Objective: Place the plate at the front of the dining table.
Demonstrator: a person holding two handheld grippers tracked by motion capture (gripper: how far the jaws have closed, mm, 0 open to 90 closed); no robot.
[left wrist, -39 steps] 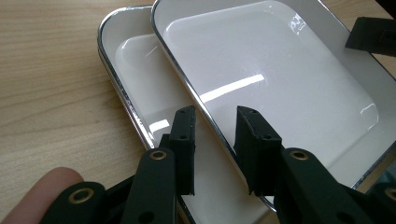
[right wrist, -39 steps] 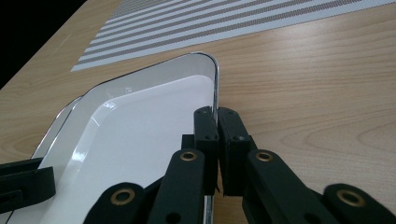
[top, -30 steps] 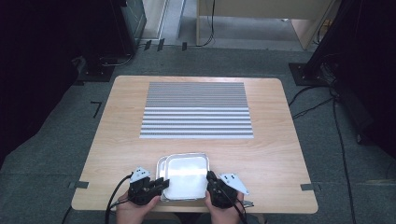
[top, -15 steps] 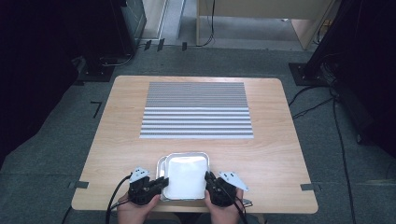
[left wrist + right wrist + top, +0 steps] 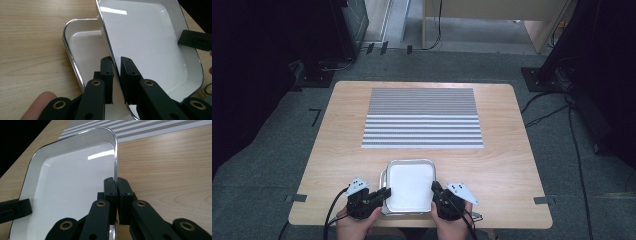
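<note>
Two white trays with chrome rims are at the table's near edge. The upper tray (image 5: 410, 187) (image 5: 150, 47) (image 5: 70, 190) is held tilted just above the lower tray (image 5: 383, 181) (image 5: 85, 47), which peeks out on its left. My left gripper (image 5: 384, 193) (image 5: 116, 75) is shut on the upper tray's left rim. My right gripper (image 5: 435, 192) (image 5: 115, 192) is shut on its right rim. Both trays are empty. A person's hands hold the grippers from below.
A grey-and-white striped mat (image 5: 422, 117) (image 5: 150, 127) covers the middle and far part of the wooden table (image 5: 512, 165). Bare wood lies to the left and right of the trays. The floor around the table holds cables and dark stands.
The upper tray has come up off the lower one and shifted slightly right, held at both rims. The hands have barely moved.
</note>
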